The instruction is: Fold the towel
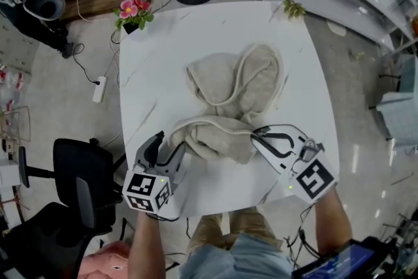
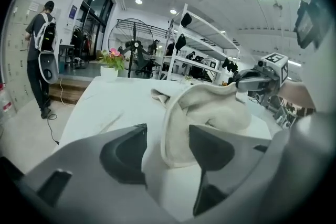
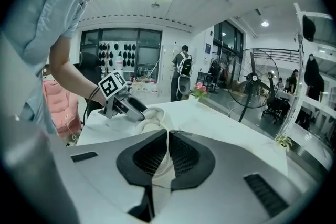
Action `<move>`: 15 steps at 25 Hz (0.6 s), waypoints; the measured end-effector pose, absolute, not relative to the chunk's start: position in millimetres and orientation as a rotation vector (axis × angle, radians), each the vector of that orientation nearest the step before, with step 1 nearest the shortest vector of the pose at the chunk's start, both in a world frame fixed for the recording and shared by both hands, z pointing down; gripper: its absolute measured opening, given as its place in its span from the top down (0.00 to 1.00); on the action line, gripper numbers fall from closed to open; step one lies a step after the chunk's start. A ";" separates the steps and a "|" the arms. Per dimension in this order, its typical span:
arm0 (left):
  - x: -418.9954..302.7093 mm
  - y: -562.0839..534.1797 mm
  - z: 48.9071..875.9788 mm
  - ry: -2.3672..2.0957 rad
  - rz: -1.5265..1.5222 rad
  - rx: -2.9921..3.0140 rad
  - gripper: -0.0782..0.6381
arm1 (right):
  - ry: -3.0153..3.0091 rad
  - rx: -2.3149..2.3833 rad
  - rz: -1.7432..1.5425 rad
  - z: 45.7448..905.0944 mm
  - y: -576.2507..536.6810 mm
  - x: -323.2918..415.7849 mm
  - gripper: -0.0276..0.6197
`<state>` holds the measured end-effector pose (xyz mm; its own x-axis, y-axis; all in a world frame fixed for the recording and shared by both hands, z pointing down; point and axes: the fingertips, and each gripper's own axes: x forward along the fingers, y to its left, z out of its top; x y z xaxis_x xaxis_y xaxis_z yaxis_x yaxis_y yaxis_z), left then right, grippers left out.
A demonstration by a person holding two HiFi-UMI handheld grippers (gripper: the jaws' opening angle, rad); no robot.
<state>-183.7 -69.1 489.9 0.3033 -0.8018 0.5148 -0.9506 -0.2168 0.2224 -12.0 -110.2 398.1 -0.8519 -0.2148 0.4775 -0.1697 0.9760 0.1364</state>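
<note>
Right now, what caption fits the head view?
The right gripper pinches the crumpled towel; the open left gripper straddles its other end.

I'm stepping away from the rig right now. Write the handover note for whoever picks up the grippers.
Left gripper: open; an edge of the towel hangs between its jaws, not gripped.
Right gripper: shut on a thin edge of the towel.
Towel: crumpled on the middle of the white table, with its near end bunched between the two grippers.
Done: no clean fold shows yet.
Left: probably close the left gripper on its edge, spread the towel flat, then fold.
</note>
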 end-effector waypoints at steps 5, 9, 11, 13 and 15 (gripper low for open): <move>-184.6 -69.3 503.7 -1.475 0.456 2.085 0.69 | -2.626 0.306 -0.084 396.2 -114.6 -7.1 0.91; -197.1 -63.9 491.2 -1.500 0.454 2.083 0.83 | -2.657 0.370 -0.013 389.5 -120.0 -3.6 0.92; -203.7 -63.1 473.4 -1.541 0.448 2.095 0.83 | -2.667 0.410 0.026 383.3 -123.2 0.0 0.92; -207.7 -62.7 451.9 -1.586 0.464 2.119 0.83 | -2.674 0.450 0.051 374.1 -125.5 3.4 0.92; -210.7 -63.2 427.0 -1.629 0.475 2.151 0.83 | -2.689 0.484 0.050 360.4 -126.7 4.4 0.92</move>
<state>-210.7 -63.2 427.0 0.2637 -0.8285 0.4940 -0.9642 -0.2414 0.1097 4.4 -126.7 360.4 -0.8573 -0.3271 0.3975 -0.3417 0.9391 0.0359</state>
